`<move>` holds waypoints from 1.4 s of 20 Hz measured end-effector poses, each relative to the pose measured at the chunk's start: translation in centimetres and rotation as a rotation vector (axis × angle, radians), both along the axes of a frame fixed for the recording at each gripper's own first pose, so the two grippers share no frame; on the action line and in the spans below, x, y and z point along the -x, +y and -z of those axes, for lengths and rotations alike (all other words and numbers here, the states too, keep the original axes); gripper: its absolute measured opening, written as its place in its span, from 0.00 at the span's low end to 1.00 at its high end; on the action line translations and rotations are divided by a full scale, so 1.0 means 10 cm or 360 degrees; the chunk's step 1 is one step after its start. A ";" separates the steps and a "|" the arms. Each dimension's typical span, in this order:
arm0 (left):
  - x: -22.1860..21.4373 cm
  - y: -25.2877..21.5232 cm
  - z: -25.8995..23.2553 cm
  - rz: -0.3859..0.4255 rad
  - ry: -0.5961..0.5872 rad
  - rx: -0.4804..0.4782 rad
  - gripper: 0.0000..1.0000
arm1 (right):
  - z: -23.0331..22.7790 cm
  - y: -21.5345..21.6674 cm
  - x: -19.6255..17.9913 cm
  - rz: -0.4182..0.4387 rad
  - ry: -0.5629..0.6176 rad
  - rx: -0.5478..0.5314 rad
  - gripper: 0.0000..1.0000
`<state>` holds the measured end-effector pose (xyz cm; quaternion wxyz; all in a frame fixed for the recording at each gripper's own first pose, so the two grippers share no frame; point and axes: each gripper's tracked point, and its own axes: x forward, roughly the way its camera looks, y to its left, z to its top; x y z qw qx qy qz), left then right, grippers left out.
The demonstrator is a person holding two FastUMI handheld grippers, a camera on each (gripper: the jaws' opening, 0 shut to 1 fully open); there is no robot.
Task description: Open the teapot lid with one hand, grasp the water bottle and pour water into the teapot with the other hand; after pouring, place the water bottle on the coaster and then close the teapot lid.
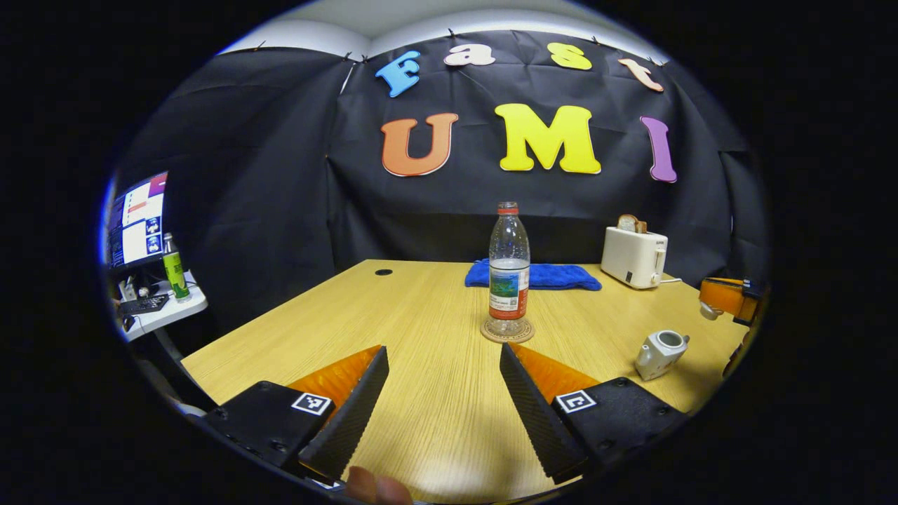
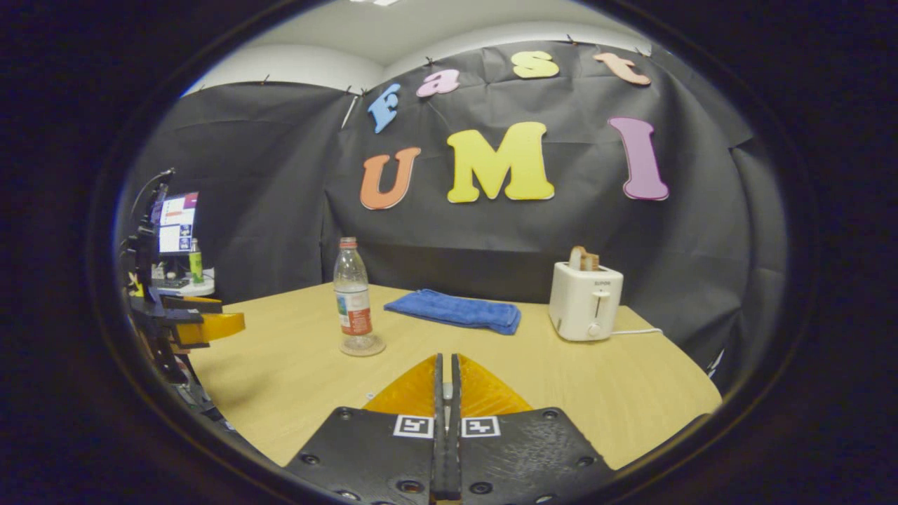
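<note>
A clear water bottle (image 1: 508, 270) with a red cap stands upright on a round coaster (image 1: 507, 331) at mid-table; the right gripper view has the same bottle (image 2: 353, 298) and coaster (image 2: 361, 347) at left. The white teapot (image 1: 659, 353) sits lidless at right, its mouth open. My left gripper (image 1: 443, 351) is open, with nothing between its fingers, a little short of the bottle. It also appears at far left as the left gripper (image 2: 203, 326). My right gripper (image 2: 447, 359) is shut; from the left it is seen as the right gripper (image 1: 729, 298) holding the small white lid (image 1: 710, 312) above the teapot.
A folded blue towel (image 1: 533, 275) lies behind the bottle and a white toaster (image 1: 633, 256) with toast stands at the back right of the wooden table (image 1: 421, 421). A side table (image 1: 165, 308) with a monitor and a green bottle stands off to the left.
</note>
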<state>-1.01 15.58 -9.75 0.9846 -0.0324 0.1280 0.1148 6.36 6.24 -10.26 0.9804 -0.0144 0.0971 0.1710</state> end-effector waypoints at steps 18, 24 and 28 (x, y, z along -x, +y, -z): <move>0.40 0.23 -0.06 -0.0192 -0.0067 -0.0081 1.00 | 0.45 0.33 -0.14 -0.0061 0.0070 0.0058 0.00; 0.38 0.18 -0.12 -0.0175 -0.0074 -0.0092 1.00 | 0.51 0.34 -0.16 -0.0056 0.0063 0.0066 0.00; 0.39 0.14 -0.14 -0.0168 -0.0075 -0.0091 1.00 | 0.49 0.33 -0.13 -0.0044 0.0048 0.0067 0.05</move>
